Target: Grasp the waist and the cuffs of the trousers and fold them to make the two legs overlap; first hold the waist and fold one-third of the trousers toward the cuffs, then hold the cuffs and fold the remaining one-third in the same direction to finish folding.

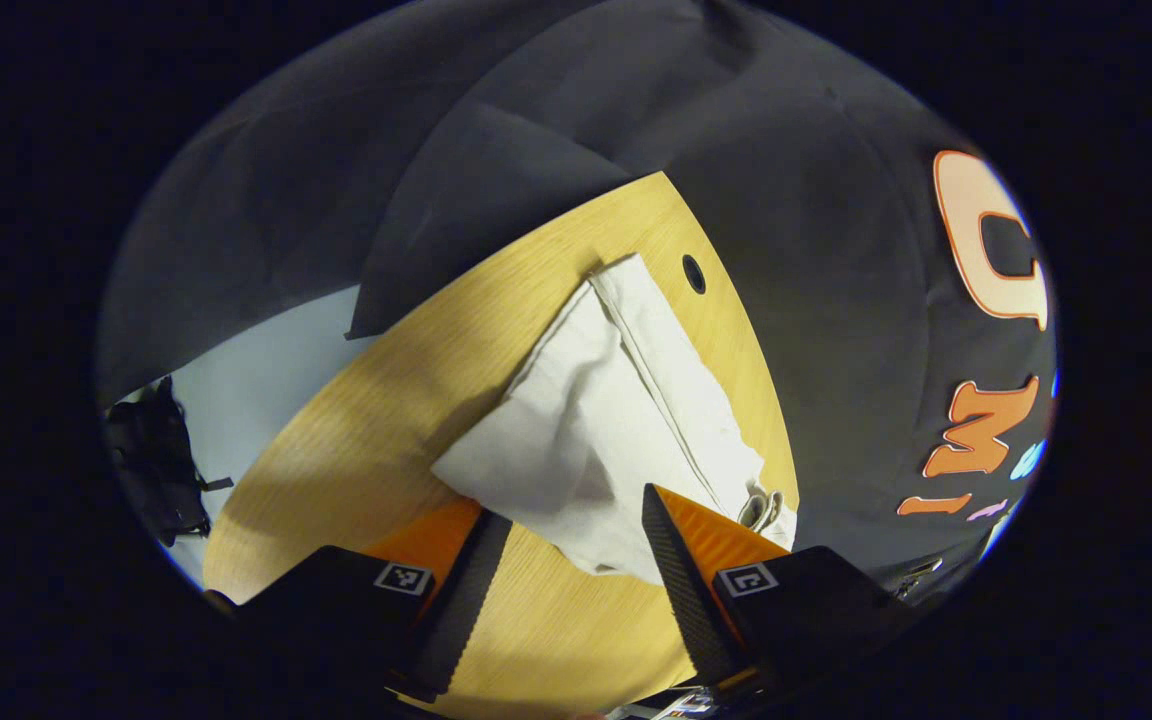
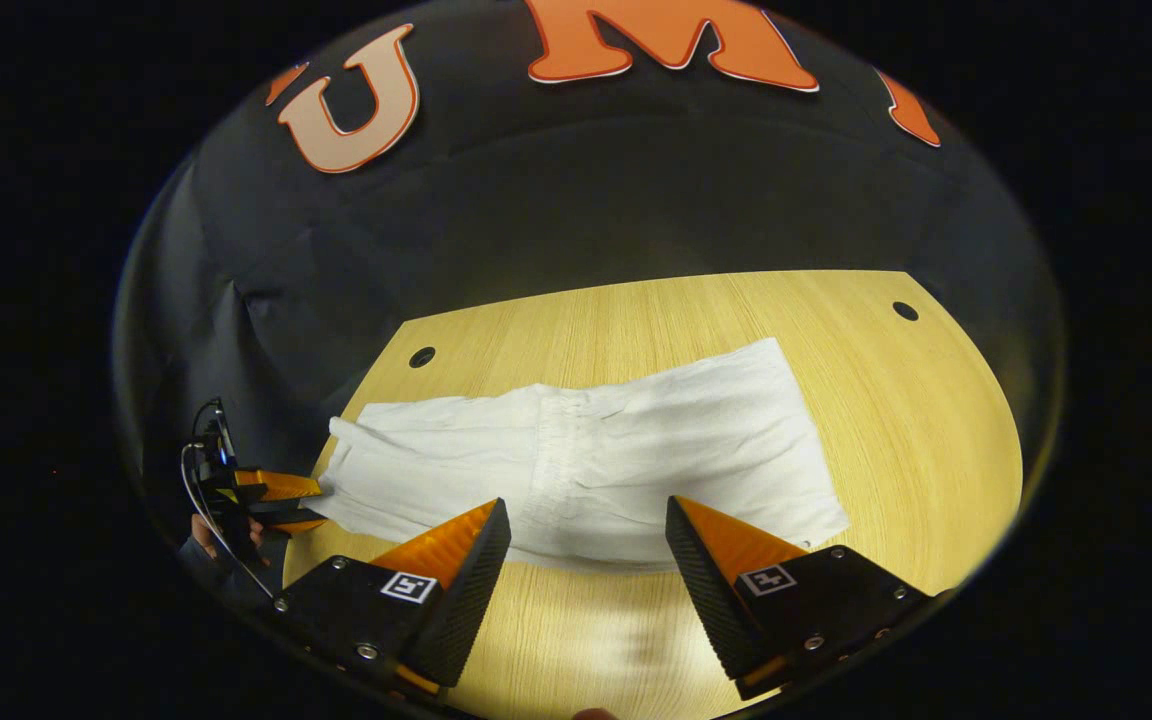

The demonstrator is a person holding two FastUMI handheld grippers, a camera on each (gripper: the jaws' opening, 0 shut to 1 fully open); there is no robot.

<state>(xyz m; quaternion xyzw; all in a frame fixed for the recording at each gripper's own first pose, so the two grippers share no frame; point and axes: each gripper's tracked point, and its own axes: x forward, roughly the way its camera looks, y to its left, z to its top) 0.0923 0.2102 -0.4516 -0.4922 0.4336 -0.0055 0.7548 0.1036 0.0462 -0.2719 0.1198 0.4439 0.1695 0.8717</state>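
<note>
White trousers (image 2: 656,450) lie flat across the wooden table (image 2: 936,450), with the gathered waistband (image 2: 558,415) folded onto the middle of the legs. My right gripper (image 2: 586,525) hovers open over the near edge, around the waistband area, holding nothing. My left gripper (image 2: 288,502) sits at the trousers' far left end, by the table's edge. In the left gripper view that gripper (image 1: 571,520) is open, and the corner of the trousers (image 1: 606,420) reaches in between its fingers. Layered hems (image 1: 764,508) show beside the right finger.
Round cable holes (image 2: 422,357) (image 2: 904,310) mark the table's back corners, and another cable hole (image 1: 693,272) lies just past the cloth. A hand (image 2: 201,535) holds the left gripper off the table's left edge. A dark bag (image 1: 156,460) lies on the pale floor.
</note>
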